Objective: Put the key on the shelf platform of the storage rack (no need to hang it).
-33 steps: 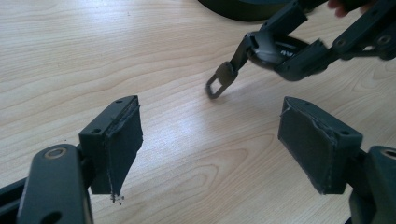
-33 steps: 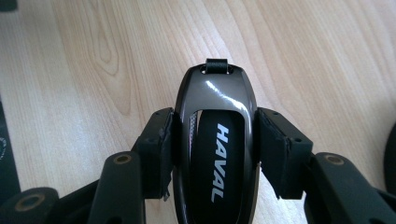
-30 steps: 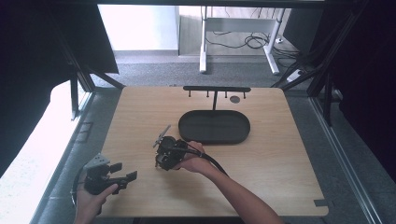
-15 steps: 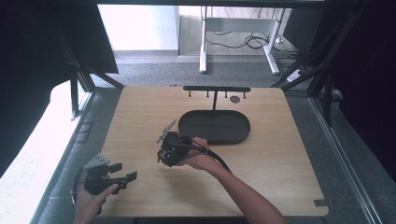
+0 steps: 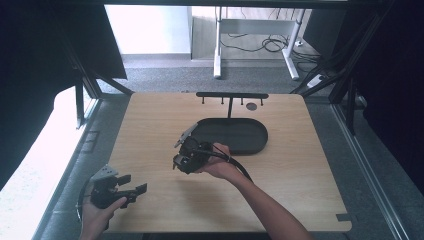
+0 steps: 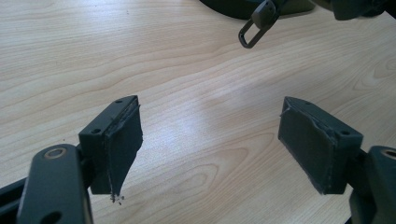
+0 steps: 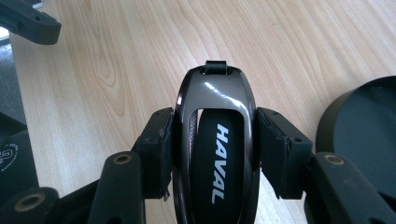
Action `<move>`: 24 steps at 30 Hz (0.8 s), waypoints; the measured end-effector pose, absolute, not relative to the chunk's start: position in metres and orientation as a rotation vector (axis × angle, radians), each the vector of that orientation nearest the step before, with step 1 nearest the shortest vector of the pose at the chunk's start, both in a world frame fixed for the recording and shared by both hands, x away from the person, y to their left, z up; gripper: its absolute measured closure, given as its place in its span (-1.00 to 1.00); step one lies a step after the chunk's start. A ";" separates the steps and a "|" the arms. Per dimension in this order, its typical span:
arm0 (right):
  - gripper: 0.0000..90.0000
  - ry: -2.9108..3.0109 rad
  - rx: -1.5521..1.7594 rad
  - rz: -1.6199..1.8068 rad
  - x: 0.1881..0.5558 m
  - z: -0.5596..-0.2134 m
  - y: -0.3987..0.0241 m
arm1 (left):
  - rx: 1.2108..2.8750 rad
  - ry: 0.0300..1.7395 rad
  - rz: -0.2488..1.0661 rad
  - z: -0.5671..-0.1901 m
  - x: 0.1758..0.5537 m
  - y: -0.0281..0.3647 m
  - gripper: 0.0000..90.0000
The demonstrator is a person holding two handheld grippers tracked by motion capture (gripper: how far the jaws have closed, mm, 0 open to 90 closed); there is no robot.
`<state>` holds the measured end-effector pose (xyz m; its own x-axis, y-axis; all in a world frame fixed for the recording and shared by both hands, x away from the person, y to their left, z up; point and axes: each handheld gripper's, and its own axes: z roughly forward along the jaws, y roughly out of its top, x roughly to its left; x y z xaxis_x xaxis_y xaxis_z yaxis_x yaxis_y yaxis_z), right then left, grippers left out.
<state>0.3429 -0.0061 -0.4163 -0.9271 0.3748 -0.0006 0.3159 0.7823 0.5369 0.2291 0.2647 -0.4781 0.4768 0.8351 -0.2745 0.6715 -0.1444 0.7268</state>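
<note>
At the centre of the high view, the right gripper (image 5: 186, 150) clamps a black key fob (image 7: 217, 154) marked HAVAL between its pads, above the wooden surface (image 5: 300, 170) just beside the dark oval tray (image 5: 250, 137). The left gripper (image 6: 210, 144), lower left, is spread wide with nothing in it.

Key fob (image 7: 217, 154): glossy black w/ dark-grey shine, white "HAVAL" lettering down its middle. Tray (image 5: 235, 135) just beyond fob: matte black, oval. Rack (image 5: 231, 95) behind tray: black. Table (image 5: 300, 170) under fob: pale wood w/ wavy brown grain. Both grippers, right (image 7: 215, 144) & left (image 6: 210, 140): black, dark-grey pads.
</note>
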 end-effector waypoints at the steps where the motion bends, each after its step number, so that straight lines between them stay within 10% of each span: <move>1: 0.10 2.860 0.562 0.838 0.343 -0.416 -0.007 | 1.879 1.259 0.245 -0.478 0.229 0.265 -0.51; 24: 0.09 2.811 0.628 0.879 0.353 -0.405 -0.032 | 1.878 1.265 0.244 -0.479 0.229 0.264 -0.51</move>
<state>0.3531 -0.0320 -0.4051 -0.9049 0.4256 0.0003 0.3499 0.7435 0.5699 0.2292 0.2642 -0.4786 0.4723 0.8369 -0.2768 0.6741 -0.1405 0.7252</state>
